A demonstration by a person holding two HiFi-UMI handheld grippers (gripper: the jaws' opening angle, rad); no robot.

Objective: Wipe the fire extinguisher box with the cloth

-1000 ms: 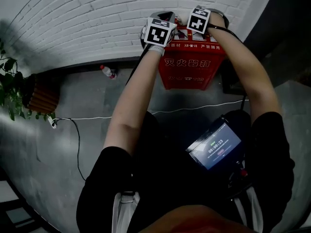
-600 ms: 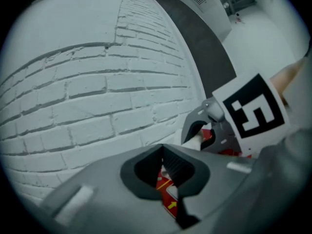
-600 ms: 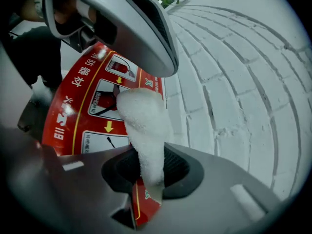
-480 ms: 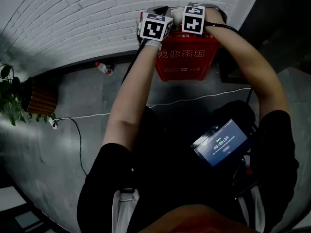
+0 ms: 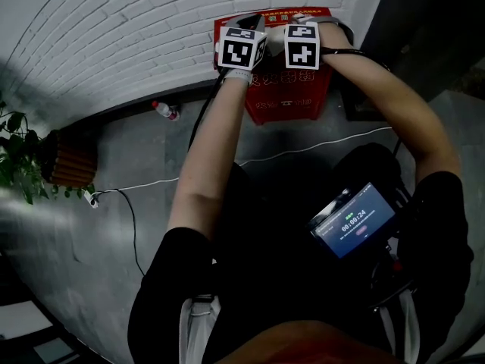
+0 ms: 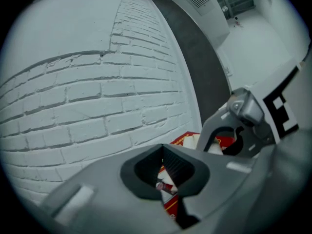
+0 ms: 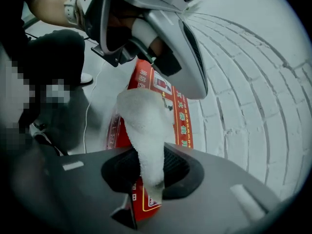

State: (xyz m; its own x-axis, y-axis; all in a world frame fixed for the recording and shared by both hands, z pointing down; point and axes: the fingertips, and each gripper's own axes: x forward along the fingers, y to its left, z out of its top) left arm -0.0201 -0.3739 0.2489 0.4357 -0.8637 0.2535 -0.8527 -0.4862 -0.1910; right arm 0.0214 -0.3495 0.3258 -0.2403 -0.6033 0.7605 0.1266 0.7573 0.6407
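Observation:
The red fire extinguisher box (image 5: pixel 292 101) stands on the floor against the white brick wall (image 5: pixel 114 44). Both grippers hover close together above its top front edge. My right gripper (image 5: pixel 301 45) is shut on a white cloth (image 7: pixel 145 130), which hangs from the jaws over the red box (image 7: pixel 183 116) with its yellow print. My left gripper (image 5: pixel 241 50) sits just left of it, its jaws together (image 6: pixel 163 168) with nothing held; a strip of the red box (image 6: pixel 170 204) shows through them. From the left gripper view the right gripper (image 6: pixel 243 126) appears at the right.
A plastic bottle (image 5: pixel 165 111) lies by the wall left of the box. A white cable (image 5: pixel 303 152) runs across the grey floor to a plug (image 5: pixel 92 199). A potted plant (image 5: pixel 23 165) stands far left. A screen device (image 5: pixel 356 222) hangs at the person's waist.
The head view has shifted, and more of the box's top now shows beyond the grippers. Both grippers stay side by side over the box, the cloth still held.

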